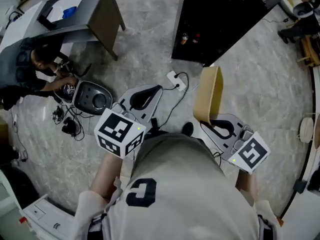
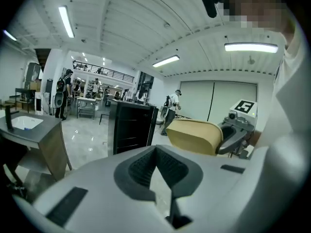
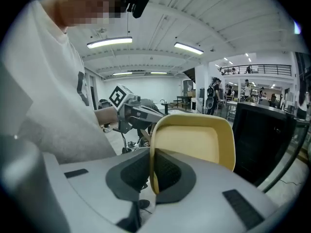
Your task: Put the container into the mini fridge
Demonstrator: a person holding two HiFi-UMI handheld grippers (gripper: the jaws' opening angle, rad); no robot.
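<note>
The tan, tray-like container (image 1: pixel 208 91) stands on edge in the air, and my right gripper (image 1: pixel 212 122) is shut on its rim. In the right gripper view the container (image 3: pixel 194 144) rises from between the pads, the gripper (image 3: pixel 151 152) pinching its left wall. My left gripper (image 1: pixel 157 88) hangs beside it at centre, shut with nothing in it; its tips (image 2: pixel 155 149) meet in the left gripper view, where the container (image 2: pixel 194 136) shows to the right. The black mini fridge (image 1: pixel 215 19) stands on the floor ahead; its door side is not visible from above.
A grey desk (image 1: pixel 95 9) stands at the far left. A person (image 1: pixel 25 69) crouches at the left over a round device (image 1: pixel 92 97) amid cables. A white power strip (image 1: pixel 176 80) lies on the marble floor before the fridge. A white curved counter edge (image 1: pixel 314 154) runs along the right.
</note>
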